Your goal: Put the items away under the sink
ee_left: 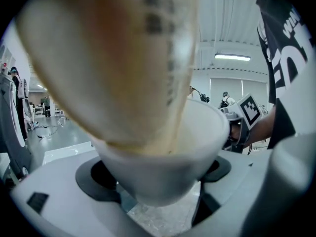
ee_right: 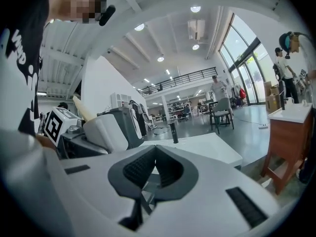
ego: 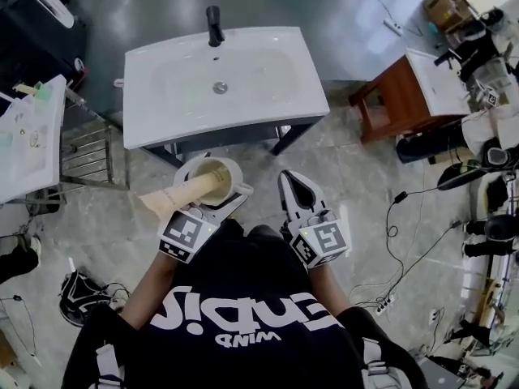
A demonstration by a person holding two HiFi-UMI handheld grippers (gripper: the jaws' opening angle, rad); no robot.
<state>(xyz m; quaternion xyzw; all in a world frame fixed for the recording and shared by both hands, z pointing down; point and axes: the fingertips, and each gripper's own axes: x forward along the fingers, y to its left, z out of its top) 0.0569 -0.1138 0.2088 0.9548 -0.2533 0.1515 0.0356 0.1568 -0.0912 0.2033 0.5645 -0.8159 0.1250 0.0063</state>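
Carrying the white round cup [ego: 235, 174] down to the space beneath the white rectangular washbasin [ego: 162, 112] is judged to be the step in hand, and it is best done slowly. A long cream-coloured tube [ego: 174, 194] leans out over the cup's rim towards the person's left and is not itself gripped, so the cup should be kept upright, or tipped only against the lean, lest the tube slide out. The left tongs [ego: 217, 201] are pinched on the lower wall of the cup, one dark pad on each side of it, as the left gripper view shows; the cup's base hangs free below the pads, over the grey stone floor [ego: 349, 185]. The right tongs [ee_right: 155, 162] are pressed together on nothing and are held just beside the cup, on its right; they could be used to steady the tube if it shifts. Cup and tube are held in the air just in front of the washbasin's front edge, near the dark metal frame [ego: 235, 132] that carries it. The space under the basin is hidden in the head view, so a low, level approach between the frame's legs is advised, with the tube's projecting end watched against the frame. The black tap [ego: 214, 24] stands at the far side, well apart.
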